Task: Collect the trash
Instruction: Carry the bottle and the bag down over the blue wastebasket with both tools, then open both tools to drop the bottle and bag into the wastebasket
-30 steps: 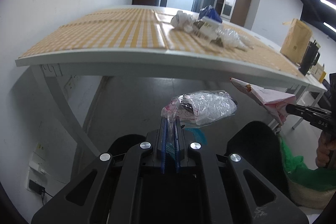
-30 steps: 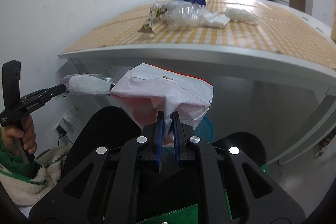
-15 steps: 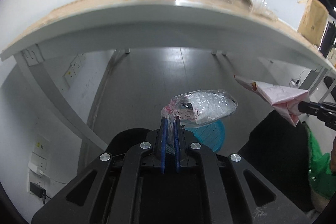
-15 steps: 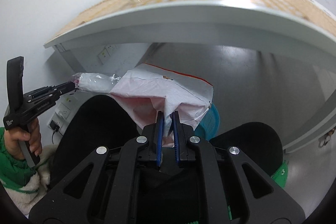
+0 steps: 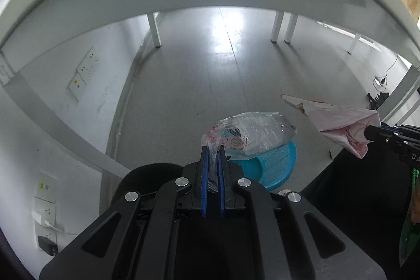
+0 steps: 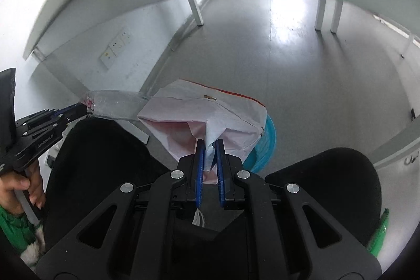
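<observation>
1. Risk: the clear plastic wrapper point(image 5: 252, 134) is pinched only at its left corner by the left gripper point(image 5: 212, 148). Thin film could slip free and land on the floor point(image 5: 210, 75) short of the blue bin point(image 5: 273, 162).
2. Risk: the pink paper bag point(image 6: 207, 117) is wide and light. It may catch the bin rim or drift aside when let go.
3. Left fingers clenched on the wrapper, which fans up and right from the tips, at lower centre over the bin.
4. Right gripper point(image 6: 208, 148) fingers clenched on a bag fold. The bag spreads above the tips at frame centre and hides most of the bin.
</observation>
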`<state>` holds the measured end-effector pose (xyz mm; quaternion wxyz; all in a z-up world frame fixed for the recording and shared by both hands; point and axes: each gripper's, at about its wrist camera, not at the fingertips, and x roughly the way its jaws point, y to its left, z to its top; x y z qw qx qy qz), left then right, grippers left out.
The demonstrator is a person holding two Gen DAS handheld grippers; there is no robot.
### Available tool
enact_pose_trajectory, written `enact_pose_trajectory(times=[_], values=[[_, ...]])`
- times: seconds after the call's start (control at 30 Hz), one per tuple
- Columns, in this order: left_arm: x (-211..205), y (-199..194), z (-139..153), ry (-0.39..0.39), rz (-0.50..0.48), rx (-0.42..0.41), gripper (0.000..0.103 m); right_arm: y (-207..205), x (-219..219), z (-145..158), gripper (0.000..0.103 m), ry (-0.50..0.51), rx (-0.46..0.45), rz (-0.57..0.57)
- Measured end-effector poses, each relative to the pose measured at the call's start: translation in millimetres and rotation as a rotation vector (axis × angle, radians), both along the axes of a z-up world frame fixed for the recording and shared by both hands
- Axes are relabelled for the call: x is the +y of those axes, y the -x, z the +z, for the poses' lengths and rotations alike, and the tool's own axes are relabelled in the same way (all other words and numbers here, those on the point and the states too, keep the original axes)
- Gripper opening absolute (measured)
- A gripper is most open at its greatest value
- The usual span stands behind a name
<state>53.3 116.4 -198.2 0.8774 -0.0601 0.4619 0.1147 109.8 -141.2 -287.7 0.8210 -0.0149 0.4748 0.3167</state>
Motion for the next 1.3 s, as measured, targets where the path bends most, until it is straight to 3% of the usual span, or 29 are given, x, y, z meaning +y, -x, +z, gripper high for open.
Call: enact_pose_trajectory(times=[0.37, 0.93, 1.13, 1.3], values=[[-16.1, -57.0, -54.1, -0.019, -0.013, 0.183, 0.006, -32.3, 28.7, -45.2, 0.008, 0.071, 0.097, -0.024], [-23.4, -120.4, -106.6, 0.008, 0.007, 0.286, 0.005, -89.8, 42.9, -105.2, 0.008, 0.093, 0.247, -0.064], [-26.2, -140.6, -133.1, 0.074, -0.002, 0.342, 0.005, -108.0, 53.7, -129.4, 0.008, 0.114, 0.292, -0.077], [-28.2, -150.8, -149.0, 0.083, 0.002, 0.387, 0.005, -120.9, 58.2, -151.0, 0.008, 0.131, 0.34, -0.093]])
